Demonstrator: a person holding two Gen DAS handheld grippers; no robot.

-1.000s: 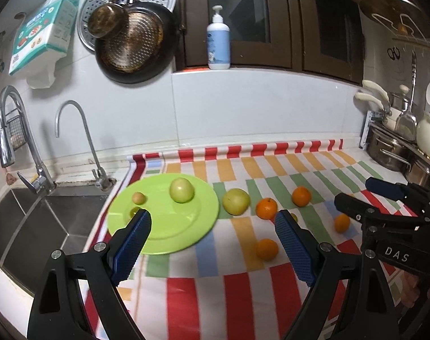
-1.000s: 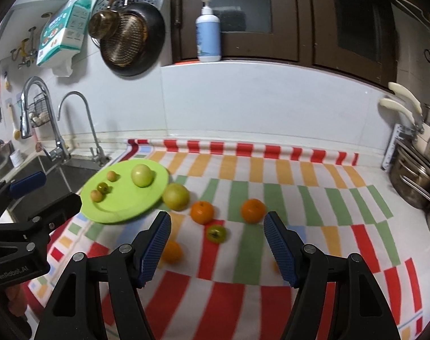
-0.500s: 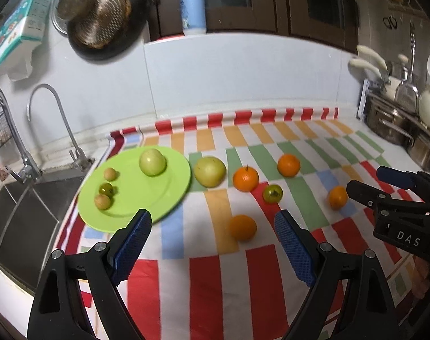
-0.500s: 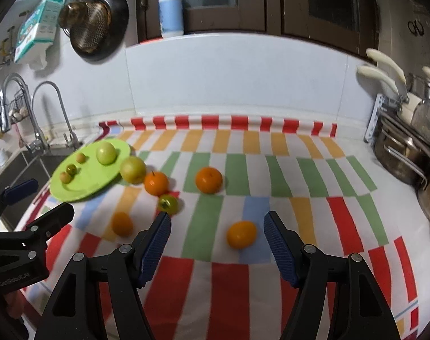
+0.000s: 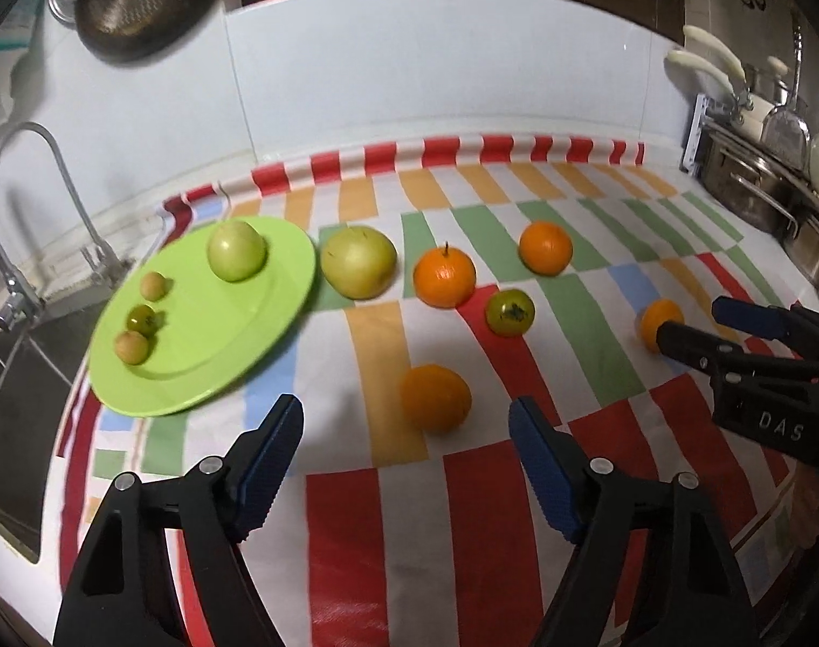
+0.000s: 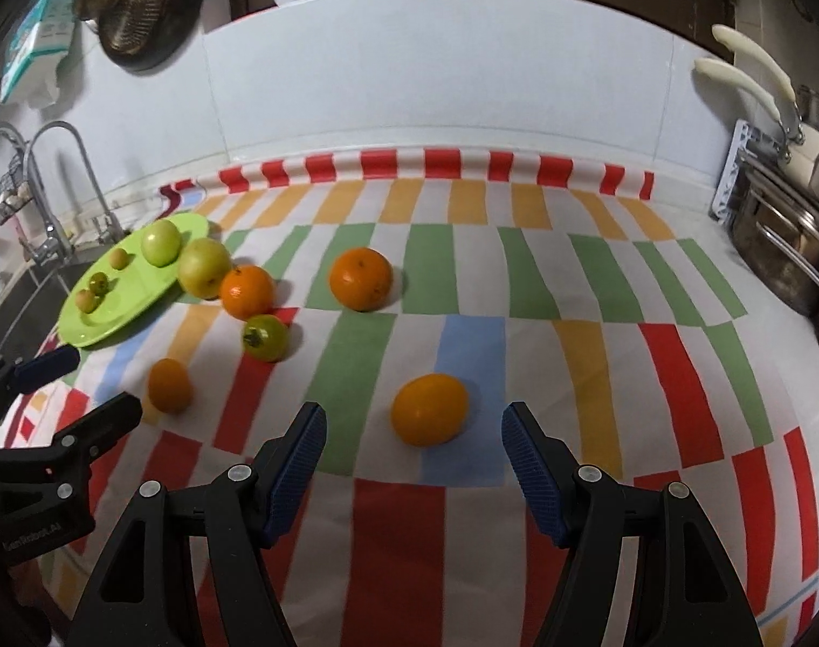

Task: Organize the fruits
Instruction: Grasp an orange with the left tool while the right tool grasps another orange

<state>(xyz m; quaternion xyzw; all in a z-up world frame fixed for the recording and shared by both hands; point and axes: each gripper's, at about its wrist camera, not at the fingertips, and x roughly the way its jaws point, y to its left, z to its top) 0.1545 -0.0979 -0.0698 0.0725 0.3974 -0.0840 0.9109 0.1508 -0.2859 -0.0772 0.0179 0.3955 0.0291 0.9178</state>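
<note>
A lime green plate (image 5: 193, 356) at the left holds a green apple (image 5: 236, 250) and three small fruits. A yellow-green apple (image 5: 358, 262), several oranges and a green persimmon (image 5: 510, 312) lie loose on the striped cloth. My left gripper (image 5: 406, 426) is open, with an orange (image 5: 435, 397) just ahead between its fingers. My right gripper (image 6: 413, 431) is open, with another orange (image 6: 429, 408) just ahead between its fingers. The plate (image 6: 134, 302) also shows at the left of the right wrist view.
A sink (image 5: 15, 377) with taps lies left of the plate. Steel pots (image 5: 759, 188) and a utensil rack stand at the right. A tiled wall runs along the back, with pans hanging on it. The cloth's front edge is near both grippers.
Both grippers have moved forward and down toward the cloth. Each now has an orange close in front of its open fingers. No fruit has moved.
</note>
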